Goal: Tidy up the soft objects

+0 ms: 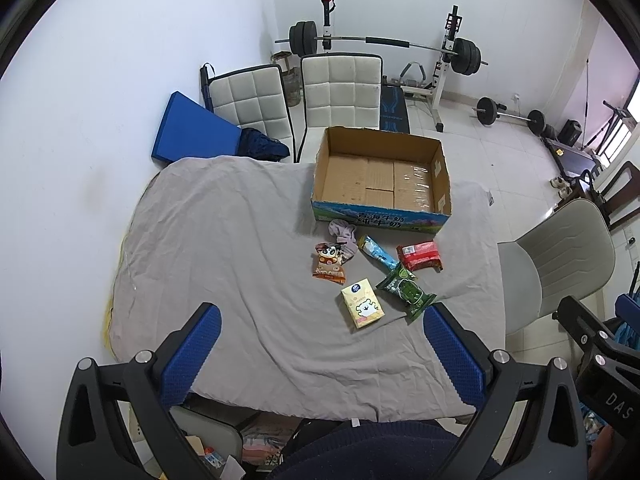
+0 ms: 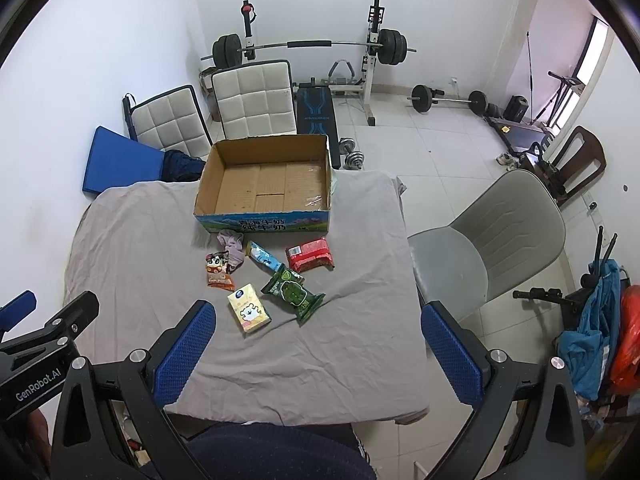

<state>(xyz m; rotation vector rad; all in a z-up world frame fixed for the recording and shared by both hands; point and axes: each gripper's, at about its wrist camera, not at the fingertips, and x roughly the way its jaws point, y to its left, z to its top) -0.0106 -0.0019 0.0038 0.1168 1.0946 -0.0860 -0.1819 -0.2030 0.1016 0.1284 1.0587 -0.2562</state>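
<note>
An empty cardboard box [image 1: 380, 178] [image 2: 266, 184] stands at the far side of a table under a grey cloth [image 1: 224, 248] [image 2: 160, 248]. In front of it lie a crumpled pale sock [image 1: 343, 234] [image 2: 233, 249], an orange cartoon snack bag [image 1: 329, 263] [image 2: 218, 270], a blue-green packet [image 1: 377, 254] [image 2: 264, 259], a red pack [image 1: 419, 255] [image 2: 310, 255], a green pack [image 1: 406, 291] [image 2: 293, 293] and a yellow tissue pack [image 1: 362, 306] [image 2: 249, 307]. My left gripper [image 1: 320, 354] and right gripper [image 2: 316, 354] are both open and empty, held above the table's near edge.
Two white padded chairs [image 1: 340, 92] [image 2: 252, 100] and a blue cushion [image 1: 188, 130] stand behind the table. A grey chair [image 1: 560, 264] [image 2: 492, 240] stands at the right. A barbell rack [image 1: 384, 46] and weights are at the back wall.
</note>
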